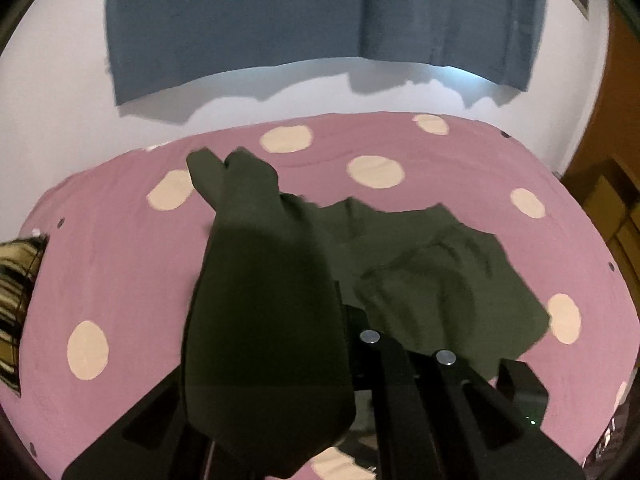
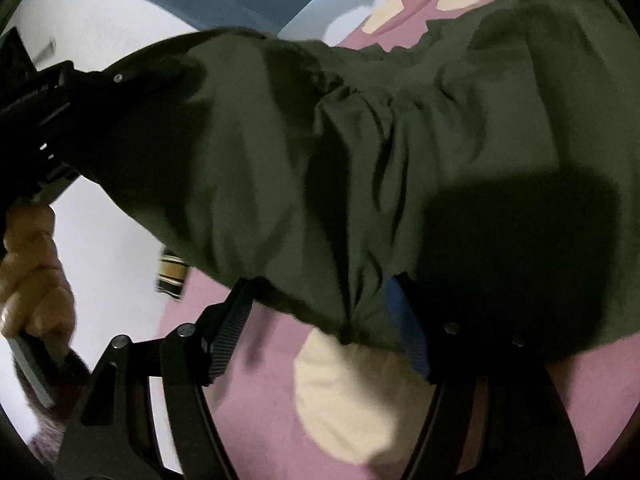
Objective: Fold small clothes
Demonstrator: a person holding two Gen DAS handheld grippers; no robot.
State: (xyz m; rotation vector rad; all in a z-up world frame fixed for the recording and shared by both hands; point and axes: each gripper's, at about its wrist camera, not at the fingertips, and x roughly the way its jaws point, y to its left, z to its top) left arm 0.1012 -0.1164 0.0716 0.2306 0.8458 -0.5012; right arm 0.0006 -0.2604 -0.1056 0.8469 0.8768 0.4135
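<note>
A dark olive-green garment [image 1: 424, 276] lies crumpled on the pink bed cover with cream dots [image 1: 120, 264]. Part of it hangs over my left gripper [image 1: 344, 320] and hides its fingertips, so its grip is unclear. In the right wrist view the same garment [image 2: 400, 152] is lifted and stretched above the bed. My right gripper [image 2: 320, 320] is open, its blue-padded fingers [image 2: 404, 320] spread either side of a bunched hem edge. The other gripper, held by a hand [image 2: 32, 272], shows at the left with cloth draped over it.
A blue curtain [image 1: 280, 20] hangs on the white wall behind the bed. A striped black-and-cream cloth [image 1: 16, 300] lies at the bed's left edge. Wooden furniture [image 1: 616, 208] stands to the right of the bed.
</note>
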